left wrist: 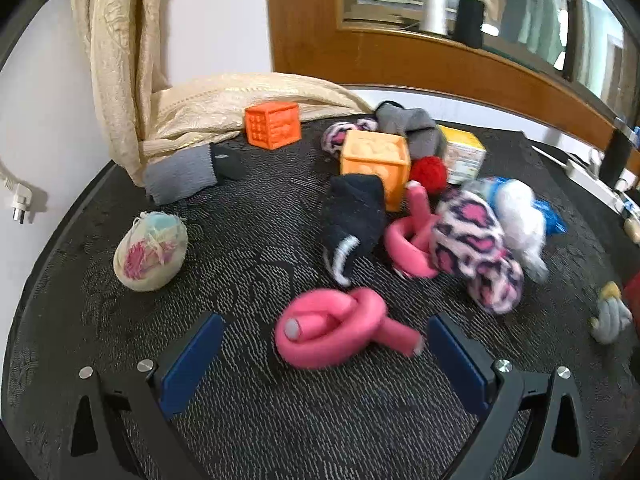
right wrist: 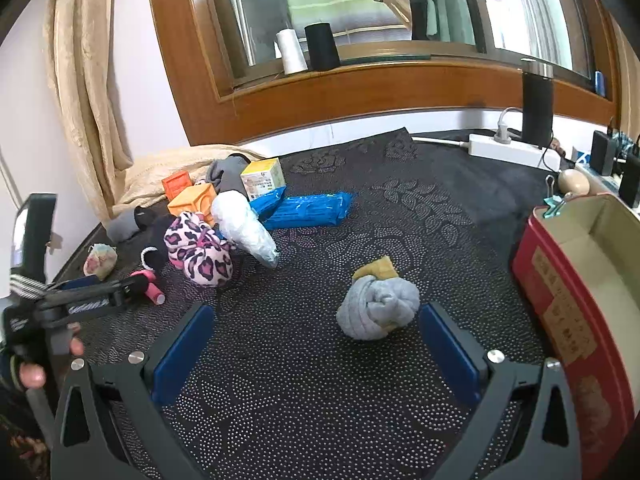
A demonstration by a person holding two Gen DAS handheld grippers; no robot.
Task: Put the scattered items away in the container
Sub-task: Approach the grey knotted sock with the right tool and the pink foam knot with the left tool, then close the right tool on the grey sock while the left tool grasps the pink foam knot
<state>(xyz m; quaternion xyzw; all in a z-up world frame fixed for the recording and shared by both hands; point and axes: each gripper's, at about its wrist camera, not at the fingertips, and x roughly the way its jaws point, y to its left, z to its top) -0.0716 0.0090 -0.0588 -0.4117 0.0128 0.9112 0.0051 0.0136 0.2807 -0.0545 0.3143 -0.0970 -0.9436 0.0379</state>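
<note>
Both grippers were wide open, lined up for grabs: left gripper (left wrist: pixel 320 360) had the pink foam knot (left wrist: pixel 334 338) between its fingers, right gripper (right wrist: pixel 316 350) framed the grey sock ball (right wrist: pixel 376 308), red box (right wrist: pixel 576 304) just right of its fingers.

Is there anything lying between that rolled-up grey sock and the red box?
No. In the right wrist view only bare dark mat separates the grey sock from the red box; nothing lies between them.
</note>
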